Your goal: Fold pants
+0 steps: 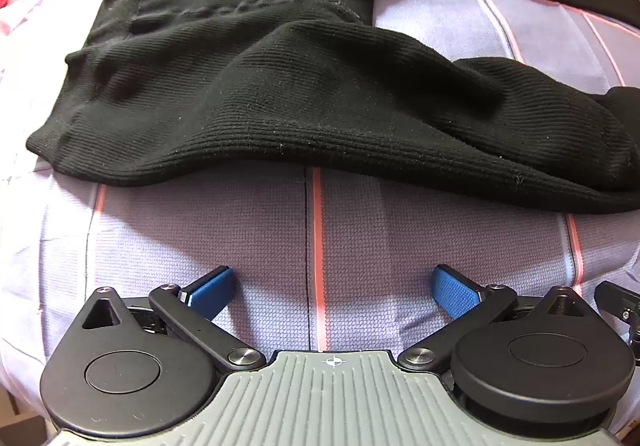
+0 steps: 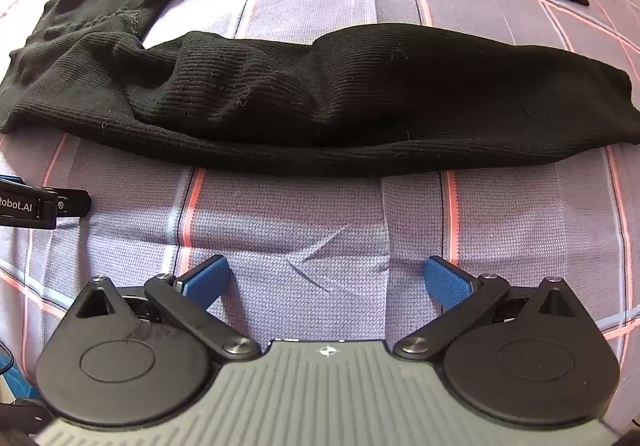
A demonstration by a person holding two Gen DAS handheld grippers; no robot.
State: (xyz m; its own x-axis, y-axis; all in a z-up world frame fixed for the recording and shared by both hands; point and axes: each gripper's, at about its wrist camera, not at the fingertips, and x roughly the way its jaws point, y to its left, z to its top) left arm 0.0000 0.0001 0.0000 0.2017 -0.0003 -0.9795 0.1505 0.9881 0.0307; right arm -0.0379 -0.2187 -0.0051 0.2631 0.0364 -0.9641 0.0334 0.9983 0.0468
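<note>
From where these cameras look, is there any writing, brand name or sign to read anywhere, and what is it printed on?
"Robot.AI": white letters on the black side of the left gripper, seen at the left edge of the right wrist view; the word is cut off by the frame edge, so more may come before it.
No other text: the black pants and the checked bedsheet carry none. The small cross mark on each gripper's grey body is a symbol, not writing.

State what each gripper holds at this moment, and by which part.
Nothing is held. The left gripper and right gripper are open above the checked bedsheet, short of the black ribbed knit pants.
</note>
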